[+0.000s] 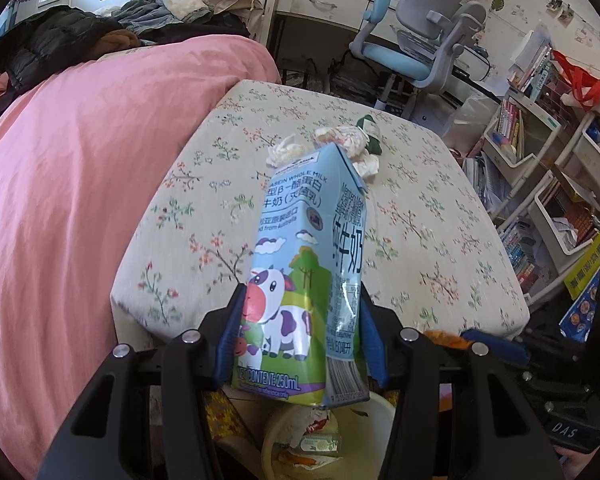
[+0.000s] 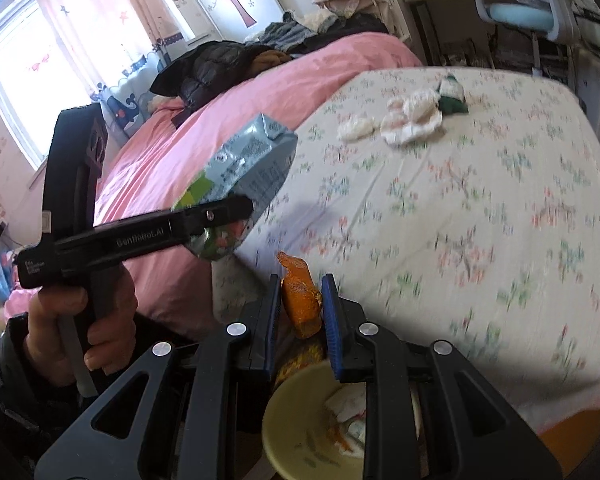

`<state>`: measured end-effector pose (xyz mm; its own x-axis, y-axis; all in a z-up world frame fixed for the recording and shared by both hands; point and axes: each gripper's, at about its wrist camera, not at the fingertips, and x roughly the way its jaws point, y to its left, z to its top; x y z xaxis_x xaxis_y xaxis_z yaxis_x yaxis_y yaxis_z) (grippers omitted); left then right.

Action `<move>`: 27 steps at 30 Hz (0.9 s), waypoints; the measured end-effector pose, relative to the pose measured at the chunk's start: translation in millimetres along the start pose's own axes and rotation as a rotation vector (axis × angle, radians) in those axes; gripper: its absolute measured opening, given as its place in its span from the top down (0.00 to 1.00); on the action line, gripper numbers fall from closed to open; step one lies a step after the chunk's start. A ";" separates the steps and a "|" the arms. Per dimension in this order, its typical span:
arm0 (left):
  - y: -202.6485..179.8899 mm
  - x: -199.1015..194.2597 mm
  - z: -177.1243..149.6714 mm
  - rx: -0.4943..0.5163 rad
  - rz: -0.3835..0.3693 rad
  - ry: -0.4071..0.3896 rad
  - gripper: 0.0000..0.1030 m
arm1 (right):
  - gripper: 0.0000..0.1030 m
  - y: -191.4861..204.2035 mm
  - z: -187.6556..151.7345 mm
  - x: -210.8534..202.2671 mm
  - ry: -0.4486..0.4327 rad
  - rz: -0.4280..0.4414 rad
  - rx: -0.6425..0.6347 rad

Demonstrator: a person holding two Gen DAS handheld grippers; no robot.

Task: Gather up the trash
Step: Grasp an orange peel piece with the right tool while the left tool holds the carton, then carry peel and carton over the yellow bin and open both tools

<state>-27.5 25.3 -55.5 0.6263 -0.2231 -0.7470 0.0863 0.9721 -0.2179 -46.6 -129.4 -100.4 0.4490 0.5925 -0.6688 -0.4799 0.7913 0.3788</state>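
Note:
My left gripper (image 1: 300,332) is shut on a blue milk carton (image 1: 304,264) with a cartoon cow, held above a pale yellow trash bin (image 1: 374,432) that holds wrappers. The carton also shows in the right wrist view (image 2: 244,172), gripped by the left tool. My right gripper (image 2: 302,304) is shut on an orange peel (image 2: 300,292), just above the bin (image 2: 296,420). Crumpled white tissues (image 1: 348,140) and a dark green wrapper (image 1: 370,130) lie on the floral bedspread (image 1: 420,208); they show in the right wrist view too, tissues (image 2: 404,120) and wrapper (image 2: 452,96).
A pink duvet (image 1: 80,168) with a dark jacket (image 1: 48,40) lies to the left. A blue-grey desk chair (image 1: 420,40) and desk stand beyond the bed. Bookshelves (image 1: 540,160) stand at the right.

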 end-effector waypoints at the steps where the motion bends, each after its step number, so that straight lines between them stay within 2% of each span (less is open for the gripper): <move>1: -0.8 -1.0 -2.1 0.002 -0.002 0.001 0.51 | 0.81 0.5 -4.3 0.1 0.009 0.000 0.004; 14: -8.9 -9.9 -21.4 0.041 -0.004 0.002 0.51 | 0.81 18.4 -51.6 4.2 0.116 0.005 -0.004; 24: -11.0 -12.5 -26.2 0.047 -0.002 0.000 0.51 | 0.81 32.3 -69.7 14.3 0.191 0.002 -0.055; 27: -12.2 -13.5 -30.3 0.054 -0.004 0.003 0.51 | 0.76 33.2 -76.0 23.5 0.239 -0.024 -0.059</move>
<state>-60.5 14.3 -61.8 0.6232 -0.2267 -0.7485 0.1304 0.9738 -0.1864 -109.2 -100.6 -152.1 0.2733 0.5153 -0.8123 -0.5175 0.7906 0.3274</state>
